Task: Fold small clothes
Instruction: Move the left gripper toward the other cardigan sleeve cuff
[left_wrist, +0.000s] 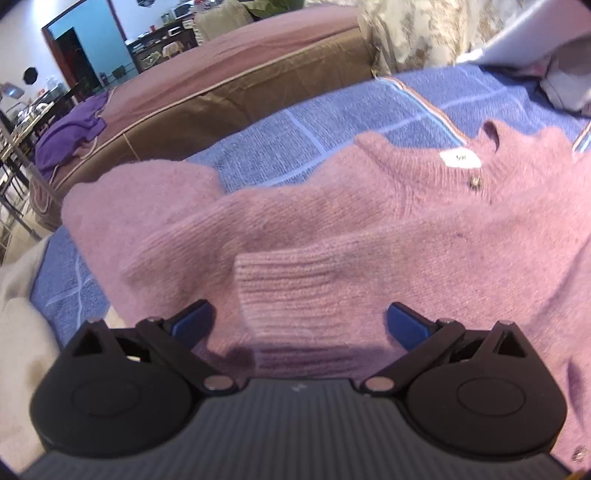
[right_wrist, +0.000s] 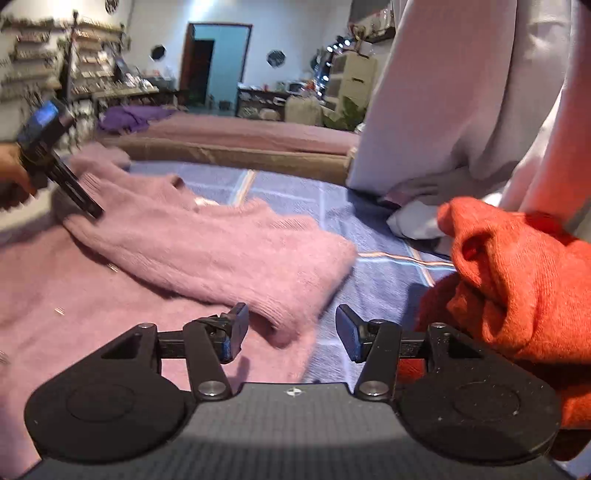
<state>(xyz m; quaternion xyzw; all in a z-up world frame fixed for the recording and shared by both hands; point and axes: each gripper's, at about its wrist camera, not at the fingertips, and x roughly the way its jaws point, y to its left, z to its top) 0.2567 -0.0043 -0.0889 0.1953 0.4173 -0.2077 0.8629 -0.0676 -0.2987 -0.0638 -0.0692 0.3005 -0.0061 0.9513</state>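
A pink knitted sweater (left_wrist: 369, 229) lies flat on a blue checked blanket (left_wrist: 277, 147), its collar and white label (left_wrist: 460, 158) at the far right. One sleeve is folded across the body, and its ribbed cuff (left_wrist: 288, 291) lies between the wide-apart fingers of my left gripper (left_wrist: 299, 319), which is open and not pressing on it. In the right wrist view the other sleeve (right_wrist: 229, 251) is folded over the sweater (right_wrist: 74, 295). My right gripper (right_wrist: 291, 326) stands open just before that sleeve's cuff. The left gripper (right_wrist: 88, 208) shows at the far left over the sweater, held by a hand.
An orange knitted garment (right_wrist: 517, 277) is heaped at the right, close to my right gripper. A white cloth (right_wrist: 413, 221) and a person's pale clothing (right_wrist: 461, 92) lie beyond it. A brown and pink couch (left_wrist: 221, 85) with a purple garment (left_wrist: 70, 136) stands behind the blanket.
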